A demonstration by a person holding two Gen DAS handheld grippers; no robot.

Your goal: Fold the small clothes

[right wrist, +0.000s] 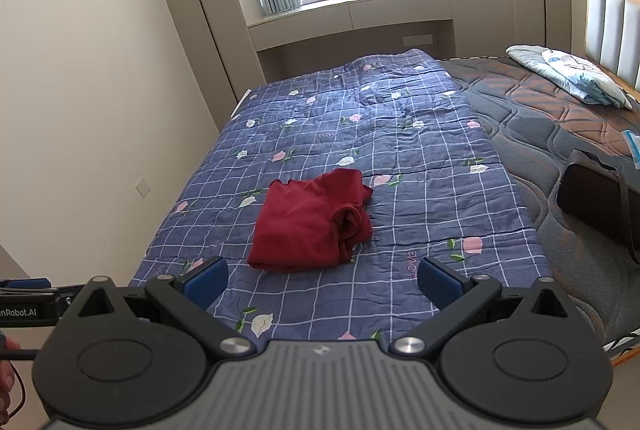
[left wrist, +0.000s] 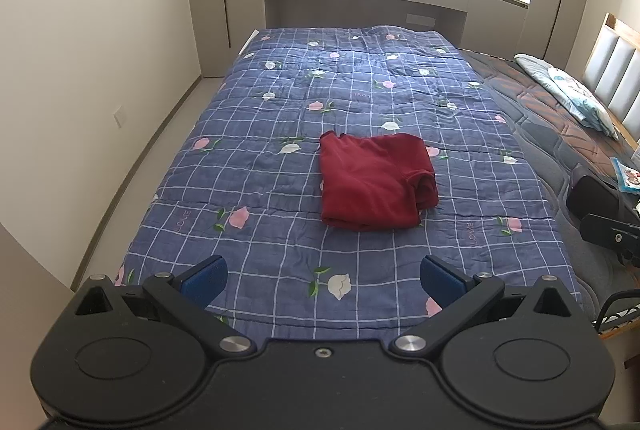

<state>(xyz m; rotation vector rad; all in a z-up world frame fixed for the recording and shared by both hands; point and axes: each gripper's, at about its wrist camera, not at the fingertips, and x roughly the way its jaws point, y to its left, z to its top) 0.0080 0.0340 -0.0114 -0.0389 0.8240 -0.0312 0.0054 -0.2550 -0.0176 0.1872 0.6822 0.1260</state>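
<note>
A dark red garment [left wrist: 374,182] lies folded into a rough rectangle on the blue checked quilt [left wrist: 280,102], with a sleeve bunched at its right edge. In the right wrist view the same red garment [right wrist: 312,222] lies just beyond the fingertips. My left gripper [left wrist: 324,282] hangs open above the quilt's near edge, well short of the garment, nothing between its blue pads [left wrist: 204,280]. My right gripper [right wrist: 322,280] is open too, empty, its blue pads [right wrist: 438,284] close to the garment's near edge. The right gripper's body [left wrist: 612,234] shows at the left view's right edge.
The quilt [right wrist: 360,134] covers the left part of a bed; bare brown mattress [right wrist: 560,118] lies to the right with a folded pale blue cloth [right wrist: 568,74] near the headboard [right wrist: 616,30]. A black bag [right wrist: 600,198] rests on the mattress. Wall and floor lie to the left.
</note>
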